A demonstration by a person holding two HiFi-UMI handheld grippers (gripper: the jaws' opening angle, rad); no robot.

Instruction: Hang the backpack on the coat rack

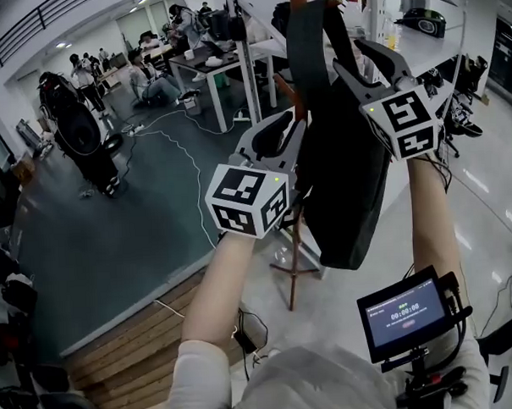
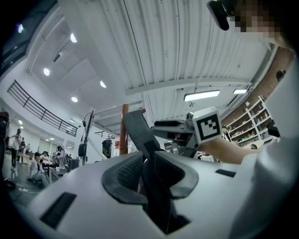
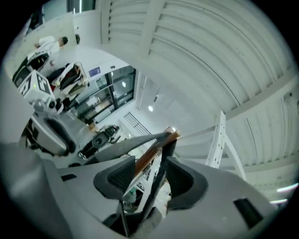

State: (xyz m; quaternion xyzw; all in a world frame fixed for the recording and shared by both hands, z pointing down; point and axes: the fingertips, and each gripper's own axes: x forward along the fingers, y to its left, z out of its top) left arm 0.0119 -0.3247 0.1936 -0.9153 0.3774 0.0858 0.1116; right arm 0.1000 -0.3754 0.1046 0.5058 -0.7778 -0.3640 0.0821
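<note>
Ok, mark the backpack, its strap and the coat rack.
backpack [image 1: 348, 178], head view, middle of black body.
strap [image 2: 138, 126], left gripper view, upper grey stretch.
coat rack [image 2: 124, 133], left gripper view, brown pole.

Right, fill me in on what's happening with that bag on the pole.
A person with a gripper in each hand is hanging a black backpack on a wooden coat rack. The left gripper is clamped on a strap that runs up beside the pole. The right gripper is open: its fingers stand apart, with another strap and the pole's top showing between them. The bag hangs against the rack; whether it is properly hooked can't be told.
</note>
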